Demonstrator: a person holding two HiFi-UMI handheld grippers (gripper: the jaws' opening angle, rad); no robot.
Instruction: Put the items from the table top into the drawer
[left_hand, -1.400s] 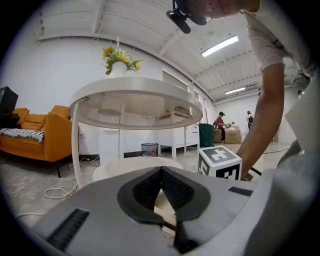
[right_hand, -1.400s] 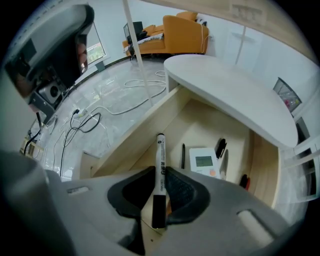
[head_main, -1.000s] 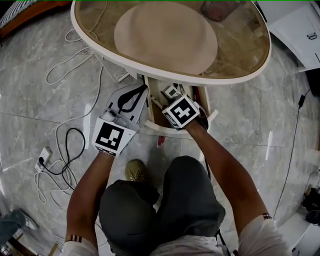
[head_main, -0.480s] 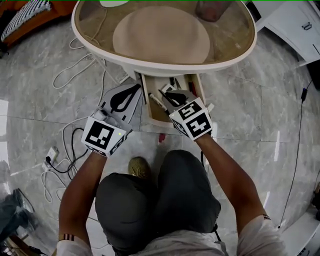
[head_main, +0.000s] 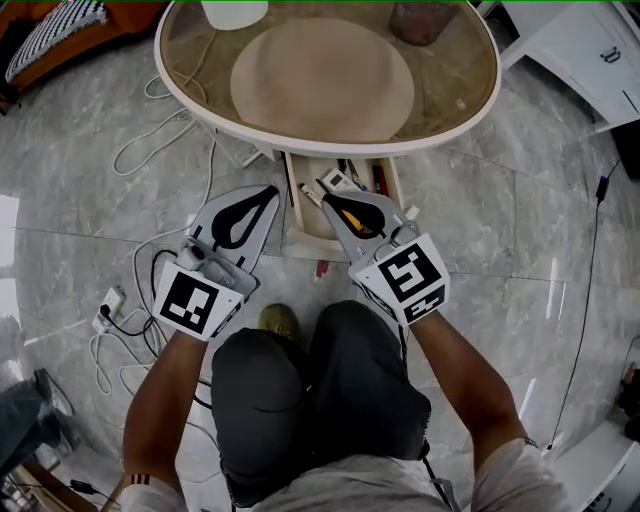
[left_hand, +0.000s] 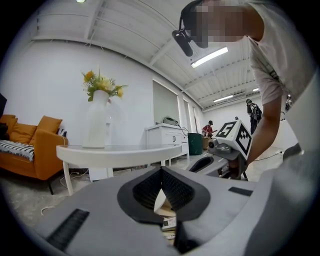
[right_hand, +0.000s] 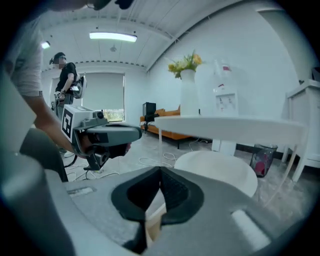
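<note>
1. Grey marble floor (head_main: 80, 200) runs under a round glass-topped desk (head_main: 450, 90), with loose cables (head_main: 140, 150) at its left.
2. Below the near rim I see the drawer (head_main: 293, 215) pulled open, and small items (head_main: 345, 180) already lie inside it.
3. On the desk top stand a white vase (head_main: 235, 12) and a brownish pot (head_main: 425, 20), both at the far edge.
4. I hold the left gripper (head_main: 270, 190) just beside the drawer's left wall, over the floor; its jaws meet at the tips with nothing between them.
5. I hold the right gripper (head_main: 325, 190) with its tips over the drawer; its jaws have just been closing and now meet, gripping nothing.
</note>
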